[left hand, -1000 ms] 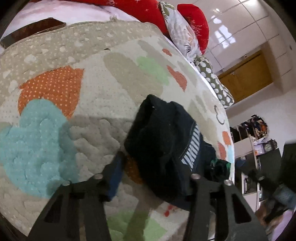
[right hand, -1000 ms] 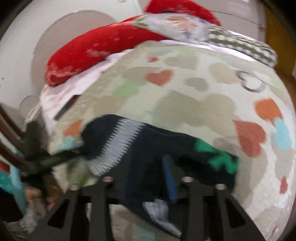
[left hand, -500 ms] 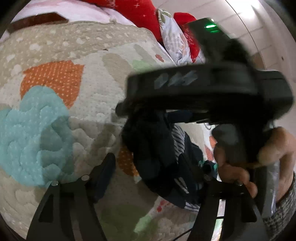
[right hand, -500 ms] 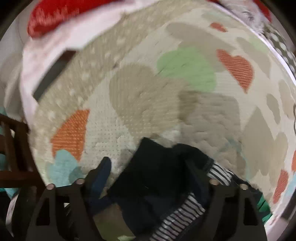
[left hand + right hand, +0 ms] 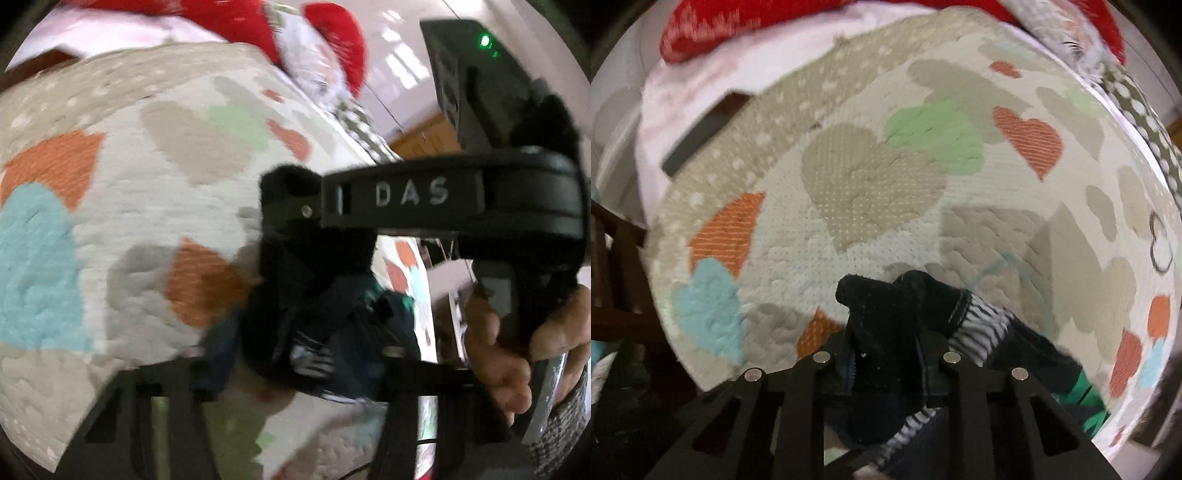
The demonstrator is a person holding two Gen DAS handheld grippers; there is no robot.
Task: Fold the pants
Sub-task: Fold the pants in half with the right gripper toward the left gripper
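Note:
The dark navy pants (image 5: 886, 325), with a striped white band and a green patch, lie bunched on a heart-patterned quilt (image 5: 871, 192). My right gripper (image 5: 886, 362) is shut on a raised fold of the pants' dark fabric. In the left wrist view the right gripper body marked "DAS" (image 5: 413, 195) crosses in front and pinches the pants (image 5: 314, 302). My left gripper (image 5: 295, 369) is open, its fingers either side of the bundle's near end, not gripping it.
Red and patterned pillows (image 5: 325, 48) line the quilt's far edge. A dark wooden chair frame (image 5: 613, 280) stands at the bed's left side. A wooden cabinet (image 5: 421, 136) shows beyond the bed. The person's hand (image 5: 517, 354) holds the right gripper's handle.
My right gripper swung over the bundle from the right and closed on a fold of the pants, lifting it slightly. My left gripper stayed open near the bundle's near end.

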